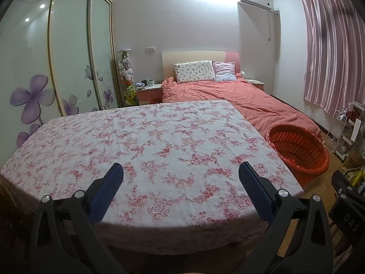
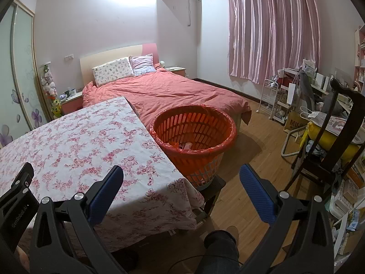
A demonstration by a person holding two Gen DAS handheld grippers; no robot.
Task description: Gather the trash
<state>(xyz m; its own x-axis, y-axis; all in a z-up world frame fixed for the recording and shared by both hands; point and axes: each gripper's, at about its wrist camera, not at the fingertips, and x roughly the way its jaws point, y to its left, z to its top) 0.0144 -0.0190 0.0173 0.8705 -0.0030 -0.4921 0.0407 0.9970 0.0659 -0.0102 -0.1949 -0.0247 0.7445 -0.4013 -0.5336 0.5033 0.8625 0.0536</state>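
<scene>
I am holding my left gripper (image 1: 180,173) and right gripper (image 2: 181,174) over the near table edge, both with fingers spread wide and gripping nothing. The floral tablecloth (image 1: 146,137) is showing no litter. Just beside the table, the orange basket (image 2: 194,114) is holding what may be a few scraps (image 2: 184,146). Collection is looking nearly finished.

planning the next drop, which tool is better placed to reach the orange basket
Right, probably. The orange basket sits just ahead of the open right tool, beside the table. From the left tool, also open, it lies far off to the right.
</scene>
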